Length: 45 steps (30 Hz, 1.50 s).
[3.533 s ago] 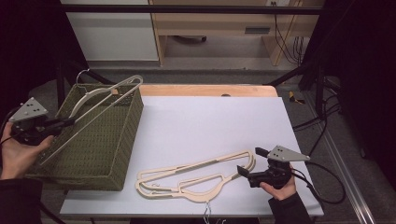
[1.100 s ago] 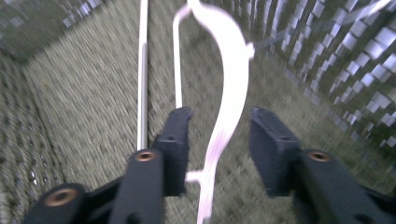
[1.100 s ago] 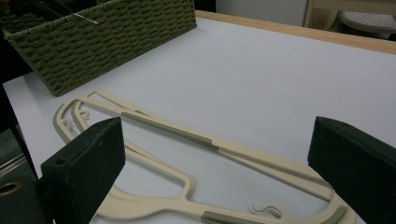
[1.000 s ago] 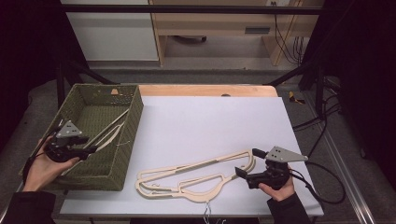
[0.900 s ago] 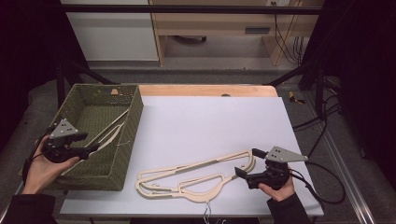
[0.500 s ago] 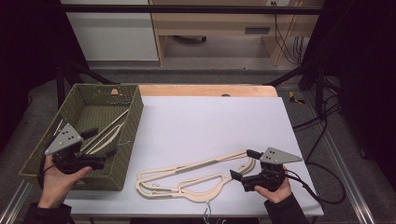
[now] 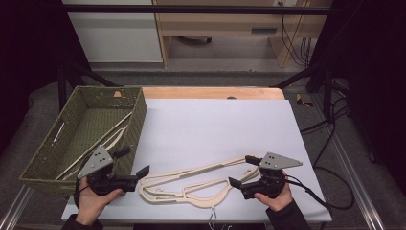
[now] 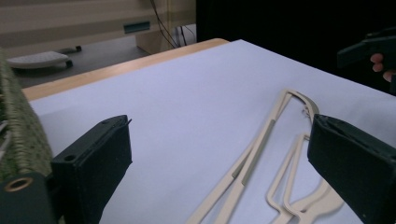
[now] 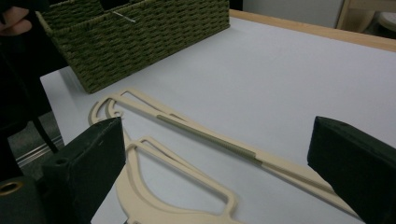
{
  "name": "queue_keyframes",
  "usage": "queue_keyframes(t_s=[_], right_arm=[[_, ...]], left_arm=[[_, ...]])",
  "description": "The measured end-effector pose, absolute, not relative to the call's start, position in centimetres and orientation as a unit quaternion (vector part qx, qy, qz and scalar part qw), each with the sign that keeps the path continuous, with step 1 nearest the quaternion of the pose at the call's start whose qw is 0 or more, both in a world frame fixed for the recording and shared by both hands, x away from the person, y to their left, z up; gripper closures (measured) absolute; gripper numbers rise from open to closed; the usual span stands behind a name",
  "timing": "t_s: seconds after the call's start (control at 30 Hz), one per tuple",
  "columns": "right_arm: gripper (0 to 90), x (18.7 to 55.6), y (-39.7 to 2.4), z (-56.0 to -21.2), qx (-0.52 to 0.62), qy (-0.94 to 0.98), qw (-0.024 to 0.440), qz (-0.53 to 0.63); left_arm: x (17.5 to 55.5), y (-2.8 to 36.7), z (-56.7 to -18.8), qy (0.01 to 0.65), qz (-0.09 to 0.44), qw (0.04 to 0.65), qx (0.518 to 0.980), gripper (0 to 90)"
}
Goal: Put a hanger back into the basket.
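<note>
left tool (image 7: 136,165) | jaws just spread wide, empty | right tool (image 7: 242,171) | spread, over hangers (image 7: 191,184)

the table (image 7: 215,120) has a pale, bluish-white top with a strip of bare wood (image 7: 210,92) along its far edge. beyond it, on the grey floor (image 7: 225,67), stands a white cabinet (image 7: 115,33) beside a light wooden shelf unit (image 7: 225,21). black cables (image 7: 294,28) hang near that unit at the right, and more cables (image 7: 330,124) trail over the floor at the table's right side.
</note>
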State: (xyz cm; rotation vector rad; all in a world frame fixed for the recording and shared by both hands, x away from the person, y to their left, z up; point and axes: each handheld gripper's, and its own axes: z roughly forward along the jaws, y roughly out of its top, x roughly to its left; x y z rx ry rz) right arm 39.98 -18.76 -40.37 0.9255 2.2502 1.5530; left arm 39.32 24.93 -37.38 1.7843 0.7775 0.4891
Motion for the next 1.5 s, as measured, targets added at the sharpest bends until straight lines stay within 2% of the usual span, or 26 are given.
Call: queue_keyframes(t_s=[0.37,0.97,1.33,1.5], right_arm=[[6.1,39.7,-16.3,-40.9,0.302,0.792,0.106,0.519],[9.6,39.2,-11.9,-43.3,0.268,0.836,0.071,0.473],[21.5,39.1,-10.5,-44.7,0.252,0.853,0.042,0.456],[27.9,38.8,-9.5,-45.3,0.235,0.872,0.046,0.427]], left_arm=[[38.9,23.7,-38.7,0.324,0.176,0.539,0.758,2.8],[38.6,22.7,-40.1,0.314,0.185,0.509,0.78,1.1],[38.9,22.5,-40.7,0.31,0.175,0.5,0.789,1.1],[38.8,22.4,-40.7,0.306,0.175,0.499,0.791,1.1]])
